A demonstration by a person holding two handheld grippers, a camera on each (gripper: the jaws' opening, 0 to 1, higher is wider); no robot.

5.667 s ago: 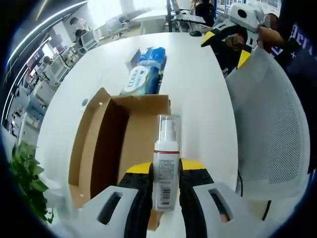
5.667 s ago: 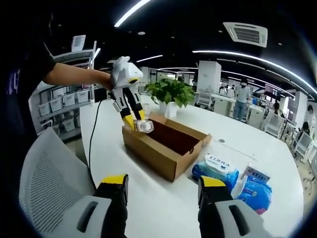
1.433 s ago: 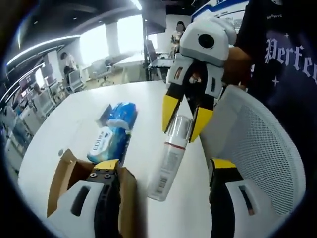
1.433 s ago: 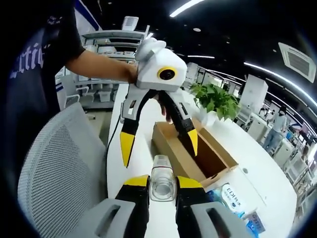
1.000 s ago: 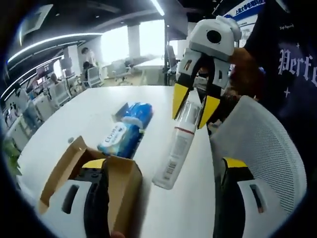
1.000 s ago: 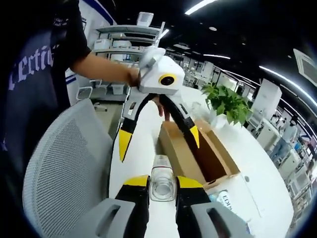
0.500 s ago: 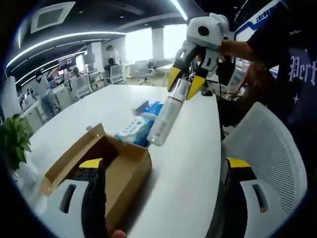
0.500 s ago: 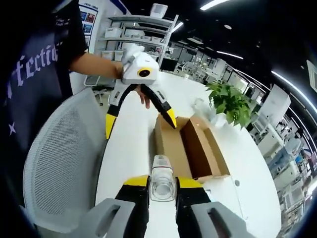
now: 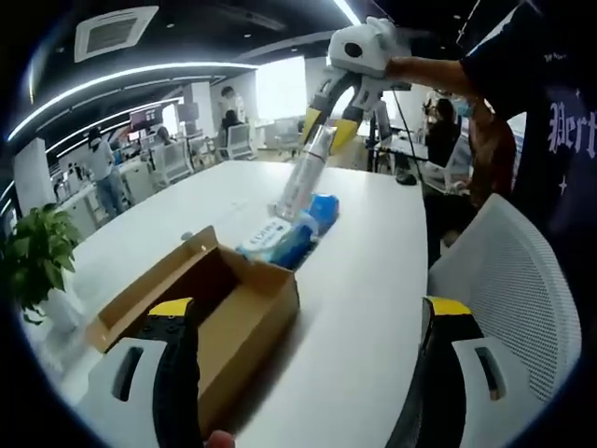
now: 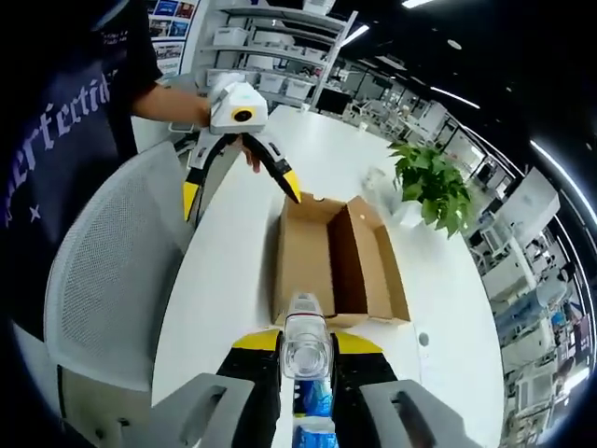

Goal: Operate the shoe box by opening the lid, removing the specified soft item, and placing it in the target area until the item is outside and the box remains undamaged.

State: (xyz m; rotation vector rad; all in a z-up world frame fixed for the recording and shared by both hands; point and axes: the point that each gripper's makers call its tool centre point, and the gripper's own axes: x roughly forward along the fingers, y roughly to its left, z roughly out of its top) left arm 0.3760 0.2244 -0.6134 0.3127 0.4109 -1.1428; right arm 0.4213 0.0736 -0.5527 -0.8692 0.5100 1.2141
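My right gripper [image 10: 305, 373] is clamped on the clear cap end of the bottle [image 10: 304, 350], and in the left gripper view the same gripper [image 9: 328, 126] holds that bottle [image 9: 300, 175] high over the far part of the table [image 9: 373, 280], its long axis slanting down from the jaws toward the blue packs [image 9: 291, 235]. So the bottle is out of the box [image 9: 215, 313] and in the air, with its free end nearest the packs, which lie just beyond the box's far end; in the right gripper view a strip of blue pack [image 10: 312, 399] shows right under the bottle. I judge the coming move to be a lowering along that slant to set it down on the table by the packs, and the right gripper is the one to do it. My left gripper [image 9: 303, 373] is spread wide with nothing between its jaws, low beside the box's near end; in the right gripper view it [image 10: 241, 191] hangs open near the table's edge by the chair [image 10: 112, 299]. The box [image 10: 336, 261] stands open, looking sound. The white pack label is too blurred to read; a person's shirt shows "Perf".
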